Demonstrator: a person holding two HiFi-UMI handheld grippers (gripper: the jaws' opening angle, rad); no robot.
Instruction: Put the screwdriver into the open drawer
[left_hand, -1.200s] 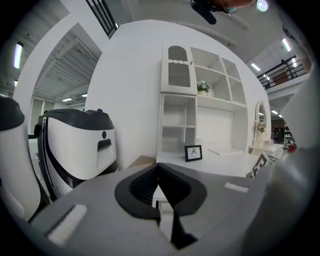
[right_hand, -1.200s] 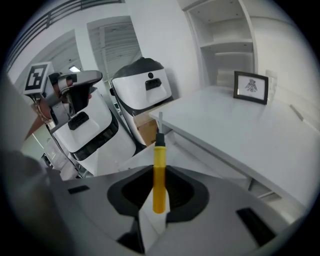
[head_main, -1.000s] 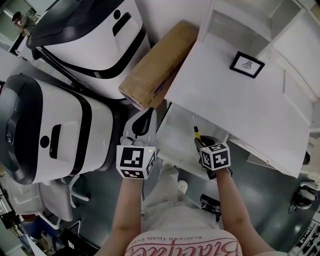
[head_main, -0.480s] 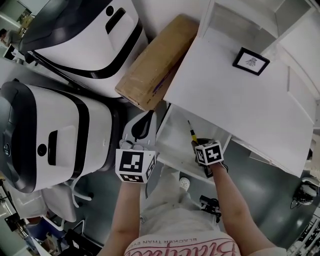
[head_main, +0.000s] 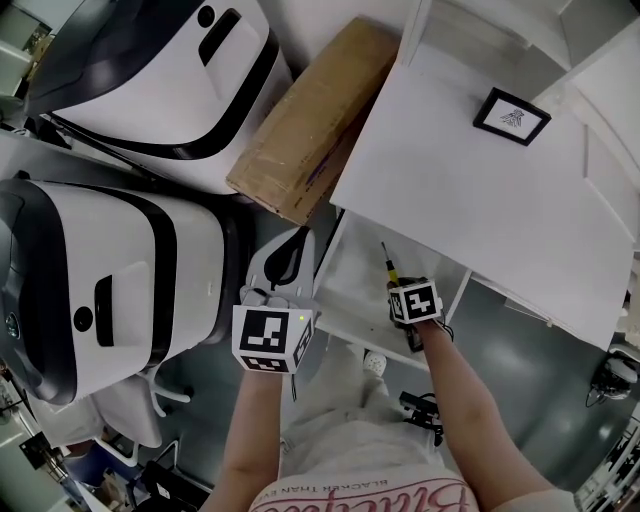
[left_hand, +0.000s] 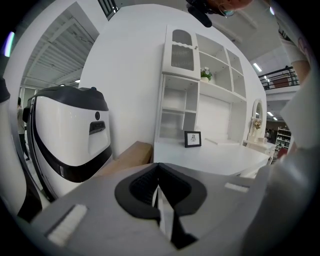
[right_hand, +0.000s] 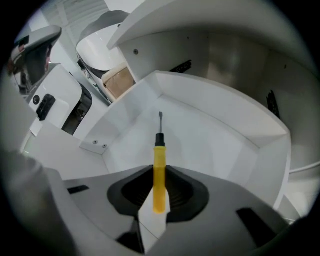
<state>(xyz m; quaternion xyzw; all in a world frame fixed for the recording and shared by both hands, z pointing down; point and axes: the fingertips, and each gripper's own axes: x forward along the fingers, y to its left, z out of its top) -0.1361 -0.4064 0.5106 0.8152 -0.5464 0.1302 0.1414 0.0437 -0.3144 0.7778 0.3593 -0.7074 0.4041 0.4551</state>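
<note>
One slim yellow-handled screwdriver, black collar

Open from above only over the front part of the drawer: bare white floor there, low walls all round. Roofed farther in by the desktop. Taken up at the near right by the right gripper, clamped on the screwdriver. Crowded on the left: left gripper just beside the drawer wall, white-and-black machine close by, cardboard box just beside the desk's edge. Broad and bare on the desktop, save a small picture frame.
</note>
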